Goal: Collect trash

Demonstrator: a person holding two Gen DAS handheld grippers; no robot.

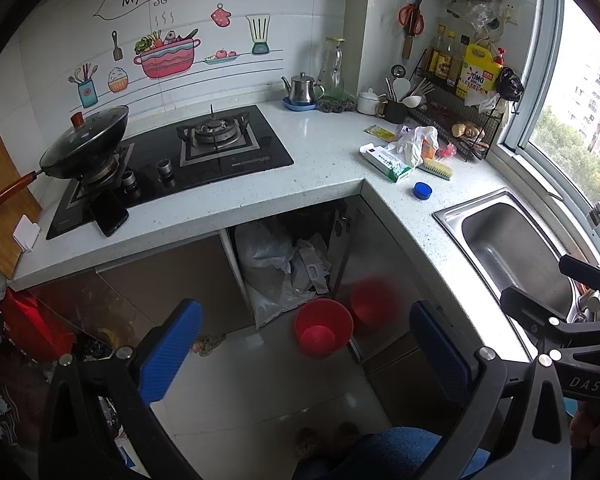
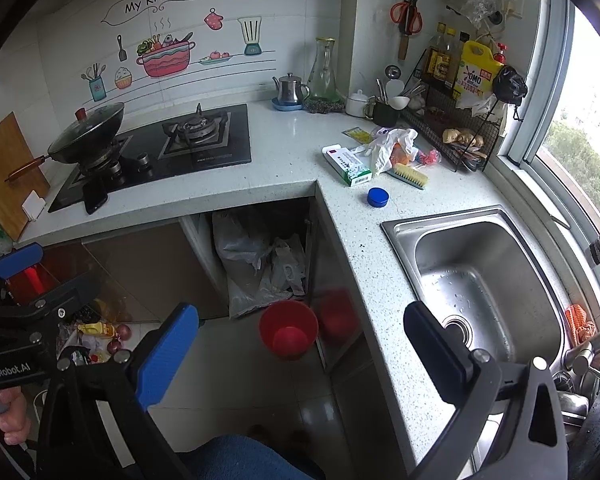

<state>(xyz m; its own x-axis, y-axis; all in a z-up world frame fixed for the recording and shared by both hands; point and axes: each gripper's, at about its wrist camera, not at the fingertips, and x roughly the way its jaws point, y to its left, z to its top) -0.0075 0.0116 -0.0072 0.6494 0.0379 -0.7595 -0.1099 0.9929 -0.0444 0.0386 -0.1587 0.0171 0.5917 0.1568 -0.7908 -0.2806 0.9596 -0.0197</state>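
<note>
Red bin [image 1: 323, 327] on floor btwn, seemingly beyond, open left tongs [image 1: 304, 352].

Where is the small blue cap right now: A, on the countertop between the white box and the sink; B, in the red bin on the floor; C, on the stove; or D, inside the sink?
A: the blue cap sits on the speckled countertop, just past the sink and near the white box.
</note>
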